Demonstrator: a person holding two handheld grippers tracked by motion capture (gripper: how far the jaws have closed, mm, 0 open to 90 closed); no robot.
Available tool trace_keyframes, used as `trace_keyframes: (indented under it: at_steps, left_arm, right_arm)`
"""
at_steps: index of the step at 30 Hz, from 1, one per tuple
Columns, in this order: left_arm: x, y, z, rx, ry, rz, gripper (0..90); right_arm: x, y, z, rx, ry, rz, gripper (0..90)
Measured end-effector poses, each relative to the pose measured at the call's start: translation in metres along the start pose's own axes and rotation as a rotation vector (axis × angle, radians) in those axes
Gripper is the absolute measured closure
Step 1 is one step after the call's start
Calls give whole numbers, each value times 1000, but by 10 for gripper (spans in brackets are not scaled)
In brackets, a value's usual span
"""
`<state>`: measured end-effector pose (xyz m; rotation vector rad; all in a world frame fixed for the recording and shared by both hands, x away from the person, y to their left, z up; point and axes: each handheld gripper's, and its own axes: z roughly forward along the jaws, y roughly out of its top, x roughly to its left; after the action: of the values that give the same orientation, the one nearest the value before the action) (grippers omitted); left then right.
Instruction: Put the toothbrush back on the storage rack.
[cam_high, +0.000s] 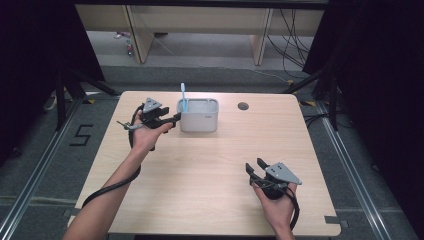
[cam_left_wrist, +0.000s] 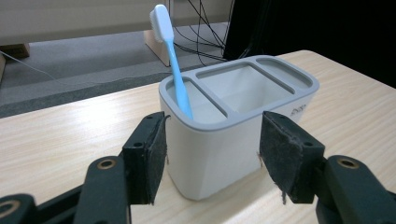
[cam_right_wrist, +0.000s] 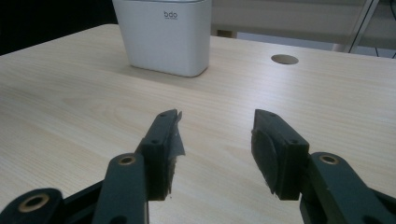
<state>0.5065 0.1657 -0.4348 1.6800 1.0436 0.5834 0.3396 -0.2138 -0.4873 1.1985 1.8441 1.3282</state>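
A white toothbrush holder (cam_high: 198, 121) with a grey compartmented top stands at the back middle of the wooden table (cam_high: 200, 170). A light blue toothbrush (cam_high: 183, 96) stands upright in its leftmost slot, bristles up. My left gripper (cam_high: 172, 120) is open just left of the holder. In the left gripper view the holder (cam_left_wrist: 219, 144) and toothbrush (cam_left_wrist: 173, 60) stand just beyond my open left gripper (cam_left_wrist: 212, 154), whose pads touch nothing. My right gripper (cam_high: 254, 165) is open near the front right, well away from the holder. In the right gripper view my right gripper (cam_right_wrist: 215, 140) holds nothing and the holder (cam_right_wrist: 163, 42) stands far ahead.
A round cable hole (cam_high: 243, 106) lies in the table right of the holder, also seen in the right gripper view as the cable hole (cam_right_wrist: 284, 59). Beyond the back edge are wooden desk legs (cam_high: 137, 35) and cables on the floor. Dark curtains flank both sides.
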Motion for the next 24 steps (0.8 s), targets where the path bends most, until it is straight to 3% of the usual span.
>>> trace_keyframes:
  at_steps: [7, 9, 10, 15, 16, 20, 21, 24]
  left_arm:
    - [-3, -9, -13, 9, -6, 6, 404]
    - [-5, -15, -20, 9, -8, 2, 404]
    - [-5, -17, -23, 9, -9, 4, 404]
    - [-7, -26, -36, -1, -7, 7, 403]
    - [-7, -26, -36, -1, -7, 7, 403]
    - [-8, -35, -46, -9, -4, 8, 404]
    - [-10, -41, -52, -16, 0, 15, 404]
    - [-14, -51, -60, -36, 4, 16, 405]
  right_arm:
    - [-3, -2, 2, -9, -10, -22, 514]
    - [-3, -2, 2, -2, 1, 9, 513]
    - [-4, -2, 1, -2, -14, -12, 512]
    - [-2, -2, 0, 21, -18, 32, 510]
    - [-3, -2, 1, 14, -18, 15, 510]
    - [-3, -3, 2, 13, -11, 23, 509]
    - [-5, -2, 2, 16, -11, -8, 509]
    - [-5, -2, 2, 17, -4, 0, 508]
